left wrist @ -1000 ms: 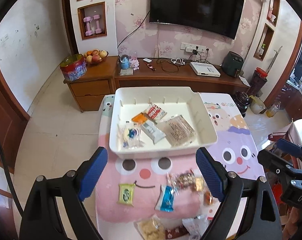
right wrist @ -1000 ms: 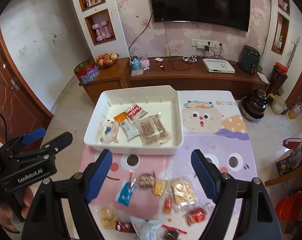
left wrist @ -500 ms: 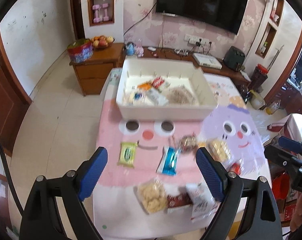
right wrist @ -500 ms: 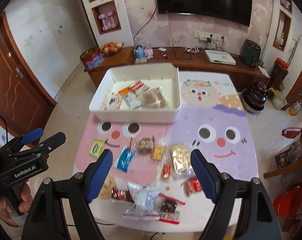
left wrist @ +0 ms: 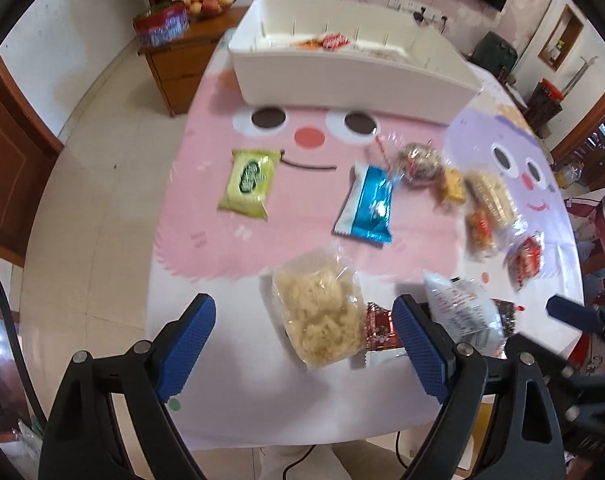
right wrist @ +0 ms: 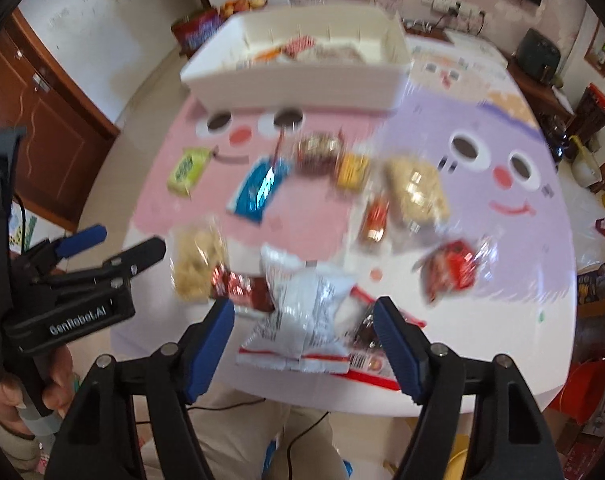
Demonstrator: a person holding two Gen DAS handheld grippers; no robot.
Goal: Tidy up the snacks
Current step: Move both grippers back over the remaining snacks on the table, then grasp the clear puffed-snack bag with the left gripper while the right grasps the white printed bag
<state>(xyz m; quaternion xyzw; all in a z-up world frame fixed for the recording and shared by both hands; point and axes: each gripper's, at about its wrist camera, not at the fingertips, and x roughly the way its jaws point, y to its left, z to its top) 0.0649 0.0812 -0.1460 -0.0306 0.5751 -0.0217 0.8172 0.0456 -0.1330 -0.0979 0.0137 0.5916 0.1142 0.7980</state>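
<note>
both wrist views look steeply down, close over table [left wrist: 230,400]; share white bin [right wrist: 302,88], scattered snacks.

One white bin [left wrist: 342,76], one green packet [left wrist: 249,184], one blue packet [left wrist: 368,206].

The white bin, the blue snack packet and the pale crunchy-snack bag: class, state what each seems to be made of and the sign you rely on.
White bin: probably moulded plastic, matte, with smooth, even walls and a rounded rim.
Blue snack packet: likely metallised foil film, glossy, with bright glints and crimped white ends.
Pale crunchy-snack bag: clear thin plastic film; the contents show through and the creases shine.
</note>
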